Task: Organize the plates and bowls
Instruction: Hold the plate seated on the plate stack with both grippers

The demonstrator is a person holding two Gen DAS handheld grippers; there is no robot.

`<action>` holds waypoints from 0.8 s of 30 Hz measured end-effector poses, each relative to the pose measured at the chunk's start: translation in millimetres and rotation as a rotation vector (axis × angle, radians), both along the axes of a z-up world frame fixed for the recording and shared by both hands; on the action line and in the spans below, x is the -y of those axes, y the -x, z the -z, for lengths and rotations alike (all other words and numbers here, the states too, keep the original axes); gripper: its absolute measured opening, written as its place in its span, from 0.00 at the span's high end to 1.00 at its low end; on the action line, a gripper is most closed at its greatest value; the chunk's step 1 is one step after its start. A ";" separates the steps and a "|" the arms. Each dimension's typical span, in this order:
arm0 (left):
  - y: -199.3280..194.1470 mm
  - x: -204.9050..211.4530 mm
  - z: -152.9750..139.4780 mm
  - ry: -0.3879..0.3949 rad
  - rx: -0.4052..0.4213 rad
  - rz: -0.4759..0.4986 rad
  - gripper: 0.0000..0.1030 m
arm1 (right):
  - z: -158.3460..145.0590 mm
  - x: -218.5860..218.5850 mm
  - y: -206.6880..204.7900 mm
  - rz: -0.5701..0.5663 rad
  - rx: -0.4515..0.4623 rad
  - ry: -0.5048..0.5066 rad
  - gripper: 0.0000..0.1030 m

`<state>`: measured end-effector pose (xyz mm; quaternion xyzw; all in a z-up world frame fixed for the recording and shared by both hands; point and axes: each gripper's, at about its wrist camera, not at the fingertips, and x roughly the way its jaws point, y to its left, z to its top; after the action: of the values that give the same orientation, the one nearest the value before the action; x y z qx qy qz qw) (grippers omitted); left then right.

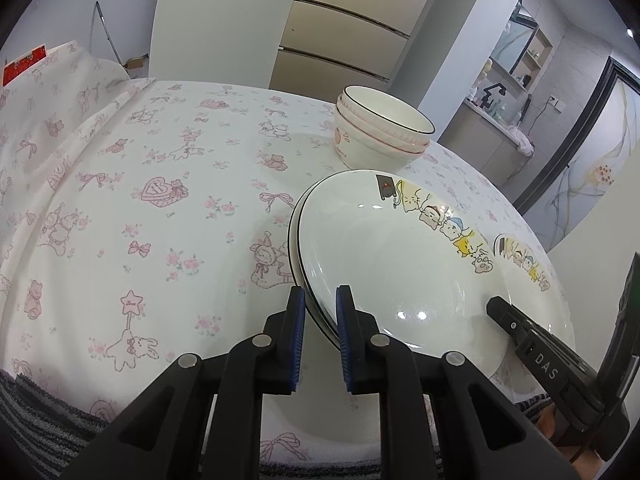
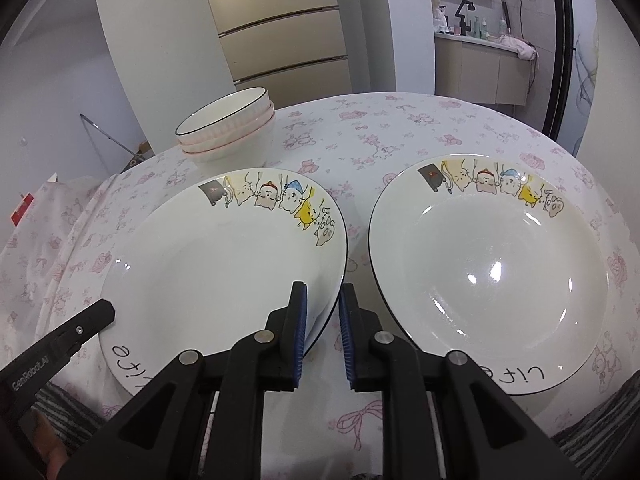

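white plates, cartoon cats, black rims

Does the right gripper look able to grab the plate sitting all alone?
Probably not yet: the right gripper is shut on the plate stack. The lone plate lies just beside it, nothing between, so once free, likely yes.

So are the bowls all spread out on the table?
No, the bowls sit stacked one inside another in a single pile behind the plates.
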<state>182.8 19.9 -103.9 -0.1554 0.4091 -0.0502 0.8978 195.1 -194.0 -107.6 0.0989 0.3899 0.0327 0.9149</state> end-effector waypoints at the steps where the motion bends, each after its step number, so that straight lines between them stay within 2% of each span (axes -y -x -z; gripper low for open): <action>1: 0.1 0.1 0.0 0.000 0.000 0.000 0.83 | 0.0 0.4 0.2 -0.002 -0.001 -0.001 0.85; 24: -0.4 2.5 2.0 -0.020 -0.005 0.001 0.83 | 3.2 3.8 -5.9 0.002 -0.021 -0.022 0.84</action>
<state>183.3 17.3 -105.9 -0.1464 0.4117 -0.0460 0.8983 201.0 -197.9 -110.8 0.1097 0.3990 0.0347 0.9097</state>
